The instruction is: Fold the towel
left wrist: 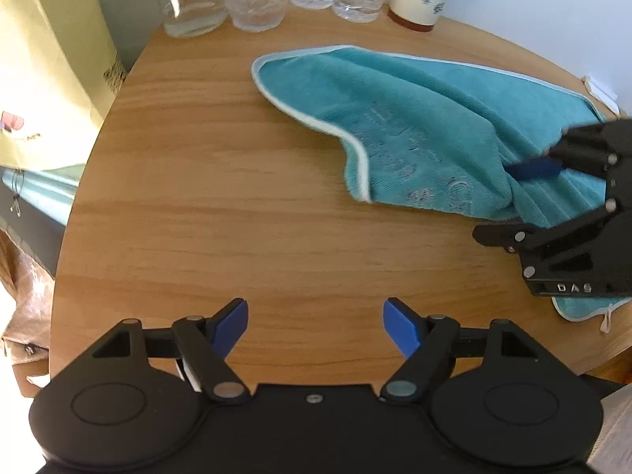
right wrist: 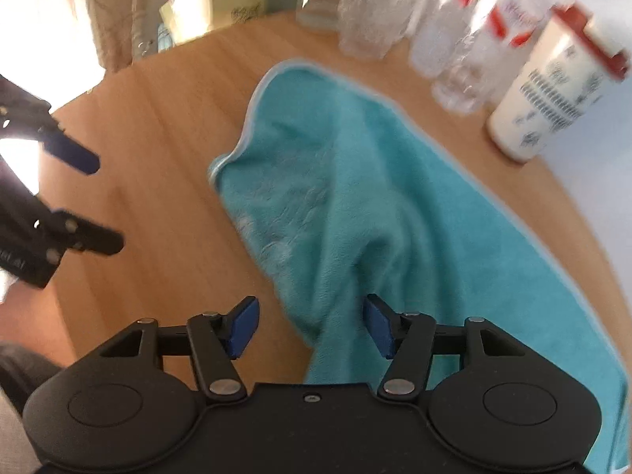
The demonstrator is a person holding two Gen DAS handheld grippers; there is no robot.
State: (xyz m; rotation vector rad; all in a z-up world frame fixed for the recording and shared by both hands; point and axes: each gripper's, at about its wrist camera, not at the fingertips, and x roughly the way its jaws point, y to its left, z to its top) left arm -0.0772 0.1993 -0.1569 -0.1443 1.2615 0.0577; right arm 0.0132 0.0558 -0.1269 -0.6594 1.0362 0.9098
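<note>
Towel point(left wrist: 426, 118) rumpled on bench point(left wrist: 237, 217) near bottles point(right wrist: 454, 39), right gripper point(right wrist: 312, 326) spread astride a raised ridge, left gripper point(left wrist: 315, 328) spread and empty: a shallow pinch likely slipping, or dragged cloth toppling bottles.

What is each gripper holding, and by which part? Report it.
Nothing is held. The left gripper is open over the table; the right gripper is open, a raised towel fold between its jaws, unclamped.

Towel point(right wrist: 395, 197) rumpled — tongs point(right wrist: 311, 326) agape.
</note>
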